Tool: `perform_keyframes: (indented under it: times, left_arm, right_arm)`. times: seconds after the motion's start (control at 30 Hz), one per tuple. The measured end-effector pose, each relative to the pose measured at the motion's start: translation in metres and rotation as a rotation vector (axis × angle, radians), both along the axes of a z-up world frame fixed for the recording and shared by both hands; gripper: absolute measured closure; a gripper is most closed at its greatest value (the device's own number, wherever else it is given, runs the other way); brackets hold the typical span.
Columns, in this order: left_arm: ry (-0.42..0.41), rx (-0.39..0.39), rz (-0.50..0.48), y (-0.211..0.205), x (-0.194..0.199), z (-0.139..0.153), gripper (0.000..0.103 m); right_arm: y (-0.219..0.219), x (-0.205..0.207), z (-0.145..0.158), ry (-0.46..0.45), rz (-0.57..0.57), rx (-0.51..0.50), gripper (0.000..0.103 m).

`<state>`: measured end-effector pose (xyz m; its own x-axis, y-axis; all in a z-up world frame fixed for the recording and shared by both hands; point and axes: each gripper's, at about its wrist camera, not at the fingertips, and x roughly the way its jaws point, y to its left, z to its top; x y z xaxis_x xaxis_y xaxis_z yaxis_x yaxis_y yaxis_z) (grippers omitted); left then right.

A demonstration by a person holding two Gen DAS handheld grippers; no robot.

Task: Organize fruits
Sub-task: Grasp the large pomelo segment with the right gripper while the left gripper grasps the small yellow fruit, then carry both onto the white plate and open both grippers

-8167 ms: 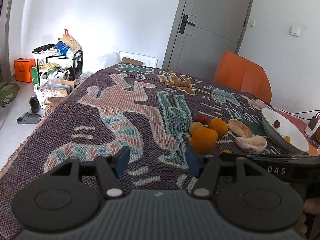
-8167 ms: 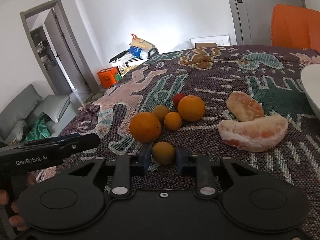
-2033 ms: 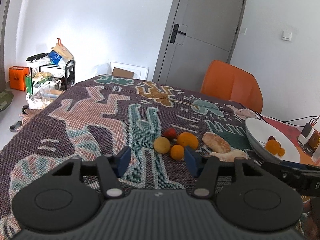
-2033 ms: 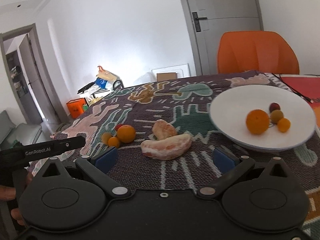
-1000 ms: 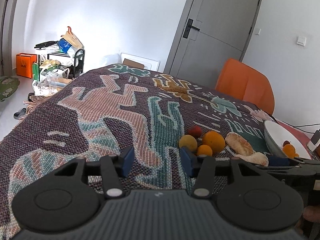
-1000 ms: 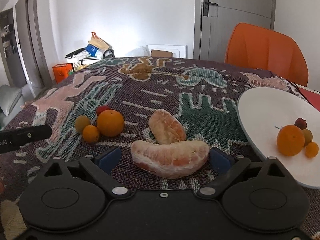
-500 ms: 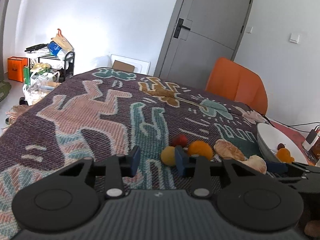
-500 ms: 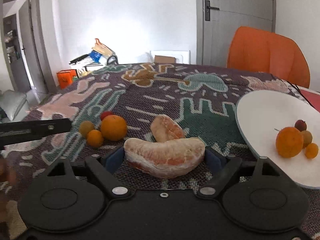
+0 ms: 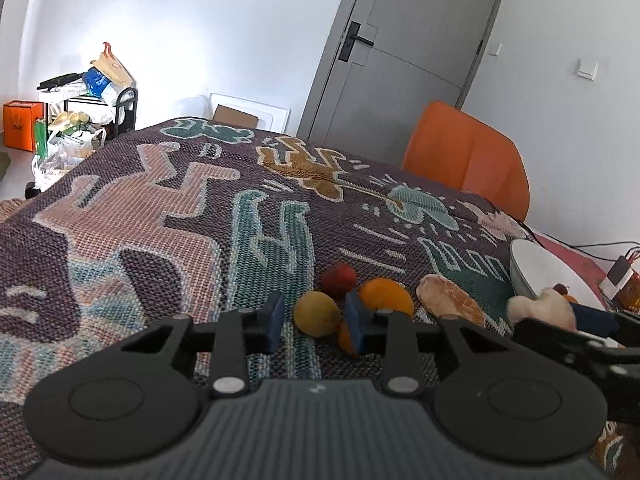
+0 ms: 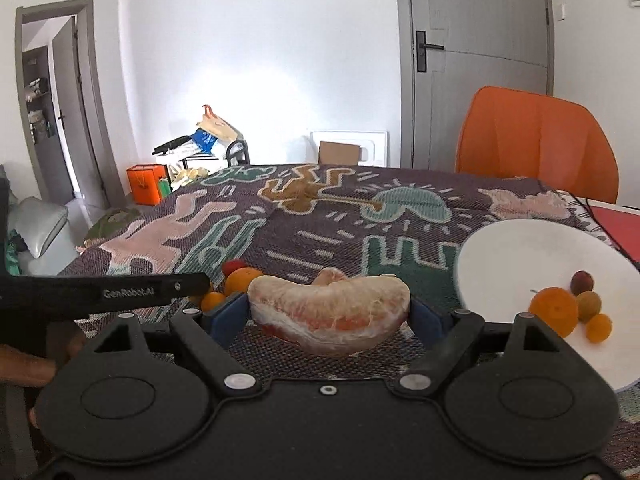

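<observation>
On the patterned cloth, a yellow fruit lies between the closing jaws of my left gripper. A thin gap still shows at the left pad. A red fruit, an orange and a small orange crowd around it. My right gripper is shut on a peeled pomelo segment and holds it just above the cloth. A second pomelo piece lies behind it. The white plate on the right holds an orange and three small fruits.
An orange chair stands at the table's far right, with a grey door behind it. A cable and a small device lie past the plate. A cluttered rack stands on the floor to the left. A hand holds the left gripper's handle.
My left gripper moved in on the fruit cluster and its jaws narrowed around the yellow fruit. My right gripper shut on the pomelo segment and raised it off the cloth.
</observation>
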<state>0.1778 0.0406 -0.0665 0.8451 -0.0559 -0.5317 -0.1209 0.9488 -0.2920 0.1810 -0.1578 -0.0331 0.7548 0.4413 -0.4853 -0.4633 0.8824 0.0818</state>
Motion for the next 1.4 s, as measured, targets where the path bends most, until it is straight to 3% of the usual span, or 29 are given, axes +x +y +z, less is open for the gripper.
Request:
perform_keyframes:
  times: [0.13, 0.63, 1.4]
  left_arm:
    - [0.006, -0.020, 0.009, 0.002, 0.005, -0.002, 0.079]
    - [-0.047, 0.020, -0.001, -0.013, -0.001, 0.018, 0.080]
    - [-0.089, 0.050, -0.188, -0.097, 0.011, 0.036, 0.080]
  right_arm:
    - [-0.009, -0.003, 0.004, -0.009, -0.012, 0.014, 0.020]
    - [-0.050, -0.009, 0.003, -0.020, -0.095, 0.052, 0.020]
    - [-0.129, 0.005, -0.015, -0.014, -0.283, 0.036, 0.020]
